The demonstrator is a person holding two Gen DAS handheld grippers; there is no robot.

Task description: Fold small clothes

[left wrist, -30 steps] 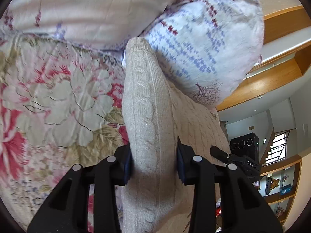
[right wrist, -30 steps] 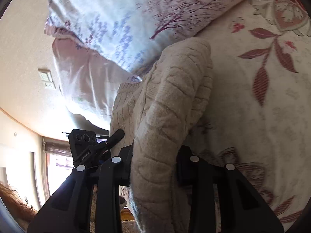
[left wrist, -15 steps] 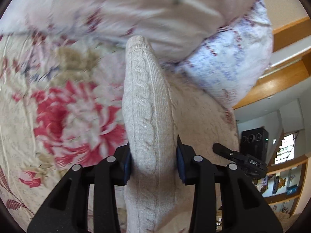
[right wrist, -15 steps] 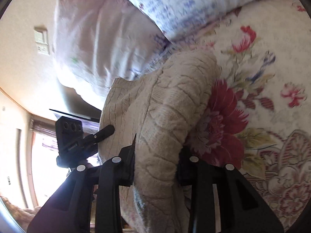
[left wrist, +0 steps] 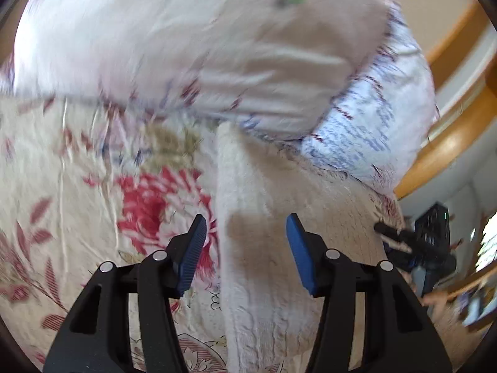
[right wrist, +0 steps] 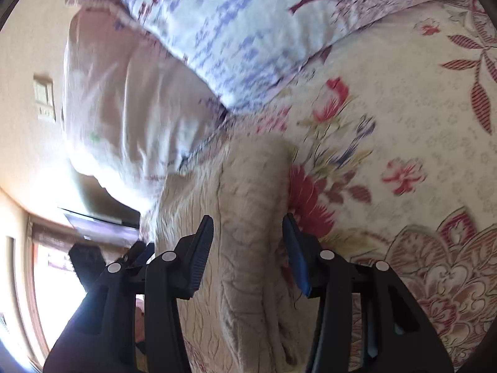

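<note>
both the left gripper (left wrist: 246,242) and right gripper (right wrist: 247,242) stand open astride the cream sweater (left wrist: 264,279), which lies on the bed (left wrist: 77,186), its folded ridge running straight ahead toward the pillows (right wrist: 217,31).

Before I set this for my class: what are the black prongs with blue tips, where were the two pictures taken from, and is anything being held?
No robot here: a person holds a two-finger gripper in each hand, with a fisheye camera on each looking along its fingers. One picture is from the left gripper, the other from the right gripper. The blue tips are grip pads.

Both look down on a floral bedspread with pillows at its far end. A cream cable-knit sweater lies on it, folded.

Both grippers stand open, jaws either side of a sweater fold, so nothing is clamped. The pictures are motion-blurred.
</note>
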